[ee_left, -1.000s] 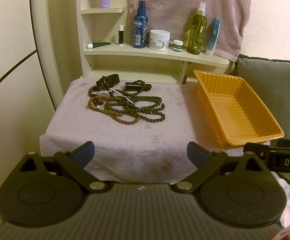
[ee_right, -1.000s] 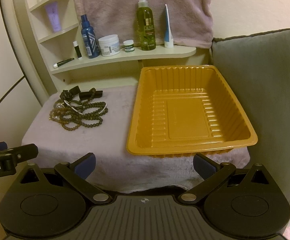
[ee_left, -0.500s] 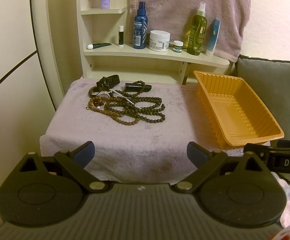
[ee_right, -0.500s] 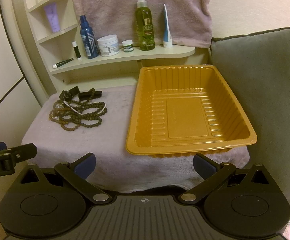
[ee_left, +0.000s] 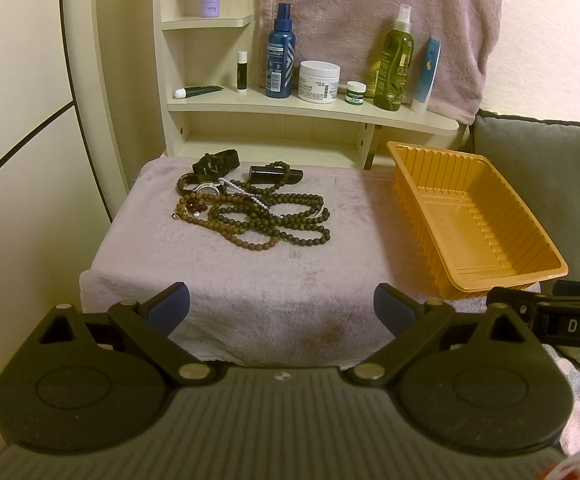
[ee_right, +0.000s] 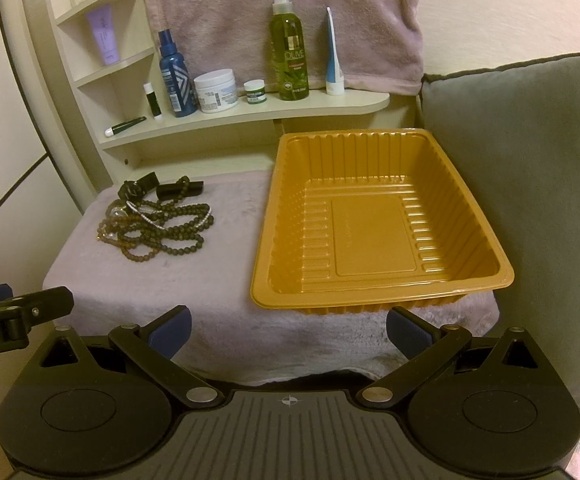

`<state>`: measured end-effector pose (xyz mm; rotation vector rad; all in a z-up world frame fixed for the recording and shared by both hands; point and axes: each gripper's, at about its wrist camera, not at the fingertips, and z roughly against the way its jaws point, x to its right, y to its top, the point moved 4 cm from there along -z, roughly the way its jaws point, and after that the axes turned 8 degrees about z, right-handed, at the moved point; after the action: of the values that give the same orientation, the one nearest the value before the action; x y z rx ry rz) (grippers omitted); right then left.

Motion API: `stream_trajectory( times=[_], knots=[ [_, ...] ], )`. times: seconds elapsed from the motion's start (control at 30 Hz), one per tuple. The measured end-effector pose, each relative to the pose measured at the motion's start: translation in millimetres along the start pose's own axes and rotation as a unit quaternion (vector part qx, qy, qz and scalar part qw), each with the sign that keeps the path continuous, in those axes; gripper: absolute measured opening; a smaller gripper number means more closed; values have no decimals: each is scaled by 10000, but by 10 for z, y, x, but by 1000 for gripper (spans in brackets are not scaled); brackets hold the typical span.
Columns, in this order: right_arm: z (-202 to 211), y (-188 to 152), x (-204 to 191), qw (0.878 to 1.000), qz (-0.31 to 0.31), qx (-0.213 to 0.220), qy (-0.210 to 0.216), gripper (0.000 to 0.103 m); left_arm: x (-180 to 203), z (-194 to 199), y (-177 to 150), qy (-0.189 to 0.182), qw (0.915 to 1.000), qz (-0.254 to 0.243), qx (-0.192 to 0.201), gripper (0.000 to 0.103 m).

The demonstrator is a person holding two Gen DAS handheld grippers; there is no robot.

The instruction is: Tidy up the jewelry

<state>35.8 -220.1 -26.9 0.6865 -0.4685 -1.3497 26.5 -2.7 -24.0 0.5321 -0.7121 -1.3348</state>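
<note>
Almost nothing has moved in the last second: both views sit a touch closer and higher, and the jewelry and tray lie as they did.

The left gripper is spread wide and holds nothing; the right gripper is the same. The jewelry pile lies ahead of the left gripper and slightly to its left, well apart from it, on the towel. The tray sits straight ahead of the right gripper, with nothing in it.

The first pick looks still to come. The strands are tangled, so it is probably best to take an outlying loop or a watch at the far edge, lift slowly, and let the rest slide free.

Count: one tray, two grippers, two watches as far as I can tell, one dark tube, one thin white strand, and several dark and brown bead strands too knotted to number.
</note>
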Motion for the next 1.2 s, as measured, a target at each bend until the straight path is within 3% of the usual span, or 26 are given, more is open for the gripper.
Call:
stream_trajectory(
  times=[0.77,0.97,1.2],
  knots=[
    [-8,-26,150,9998,-161,13,-150,103,2,-14,30,-51,10000,-2,28,97],
    [-2,-21,379,9986,-224,100,-459,103,-61,-96,159,-158,9996,169,145,97],
    [90,50,794,9924,-410,518,-1042,102,-107,-268,276,-250,9989,341,190,97]
  ],
)
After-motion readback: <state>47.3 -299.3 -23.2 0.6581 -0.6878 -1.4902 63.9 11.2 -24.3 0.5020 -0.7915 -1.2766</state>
